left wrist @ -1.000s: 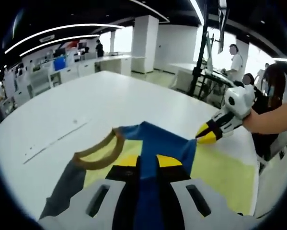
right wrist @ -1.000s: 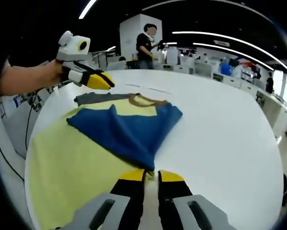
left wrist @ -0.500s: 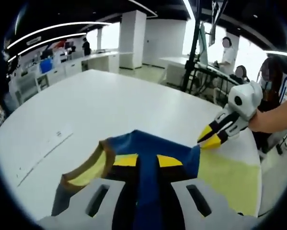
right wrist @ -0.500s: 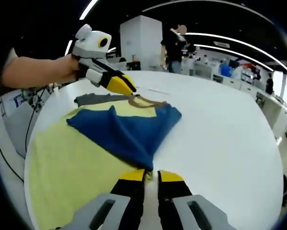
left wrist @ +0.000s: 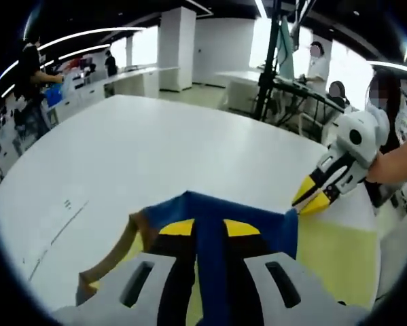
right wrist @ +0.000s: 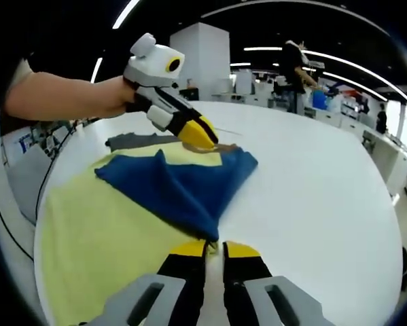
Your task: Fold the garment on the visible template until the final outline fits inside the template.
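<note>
A blue garment (right wrist: 183,183) lies folded on a pale yellow template (right wrist: 101,224) on the white table, its brown collar (right wrist: 203,146) and a grey sleeve (right wrist: 132,140) at the far side. My right gripper (right wrist: 215,248) is shut on the garment's near pointed corner. The left gripper view has that right gripper (left wrist: 302,204) at the blue corner of the garment (left wrist: 251,210), with the template (left wrist: 332,251) beyond. My left gripper (right wrist: 206,139) hovers over the collar with its yellow tips together. Blue cloth shows through the narrow gap of the left gripper (left wrist: 210,227).
The round white table (right wrist: 312,190) stretches wide to the right of the garment, its curved edge close on the left. A bare forearm (right wrist: 67,98) carries the left gripper. People stand at desks (right wrist: 295,61) in the office behind.
My left gripper has travelled from beyond the grey sleeve to above the collar, closer to the right gripper. The garment and my right gripper have stayed put.
</note>
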The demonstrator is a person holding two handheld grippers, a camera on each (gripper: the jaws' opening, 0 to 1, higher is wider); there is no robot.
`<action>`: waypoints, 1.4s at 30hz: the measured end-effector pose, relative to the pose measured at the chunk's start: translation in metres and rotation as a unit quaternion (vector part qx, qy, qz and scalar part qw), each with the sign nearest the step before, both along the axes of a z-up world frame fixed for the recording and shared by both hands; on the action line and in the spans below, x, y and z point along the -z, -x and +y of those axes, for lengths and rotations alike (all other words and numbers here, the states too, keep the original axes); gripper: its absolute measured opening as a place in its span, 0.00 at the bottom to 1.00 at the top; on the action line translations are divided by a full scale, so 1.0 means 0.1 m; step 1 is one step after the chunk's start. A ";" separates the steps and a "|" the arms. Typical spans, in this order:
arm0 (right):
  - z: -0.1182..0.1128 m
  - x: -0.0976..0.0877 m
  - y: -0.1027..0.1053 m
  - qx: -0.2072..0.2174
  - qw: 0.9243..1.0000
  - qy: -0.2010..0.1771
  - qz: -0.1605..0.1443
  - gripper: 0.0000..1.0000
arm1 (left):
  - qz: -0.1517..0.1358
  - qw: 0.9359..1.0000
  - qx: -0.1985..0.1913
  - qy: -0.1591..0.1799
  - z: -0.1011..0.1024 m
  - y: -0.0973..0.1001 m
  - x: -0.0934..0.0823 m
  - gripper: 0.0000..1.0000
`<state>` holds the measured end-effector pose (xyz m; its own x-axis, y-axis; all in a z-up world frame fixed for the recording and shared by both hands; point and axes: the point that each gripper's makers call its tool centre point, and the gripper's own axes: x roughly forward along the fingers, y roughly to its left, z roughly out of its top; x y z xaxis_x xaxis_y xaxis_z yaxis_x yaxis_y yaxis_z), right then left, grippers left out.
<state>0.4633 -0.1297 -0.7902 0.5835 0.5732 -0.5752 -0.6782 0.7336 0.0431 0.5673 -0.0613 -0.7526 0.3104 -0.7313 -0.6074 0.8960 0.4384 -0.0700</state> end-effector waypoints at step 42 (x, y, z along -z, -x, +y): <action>0.04 0.04 -0.04 -0.020 1.000 0.017 -0.007 0.01 | 0.054 0.998 0.041 -0.017 -0.36 -0.18 0.24 0.00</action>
<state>0.4674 -0.1259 -0.7940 0.5683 0.5760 -0.5875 -0.7073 0.7068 0.0088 0.5858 -0.0978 -0.7764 0.1829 -0.7303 -0.6581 0.9169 0.3682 -0.1538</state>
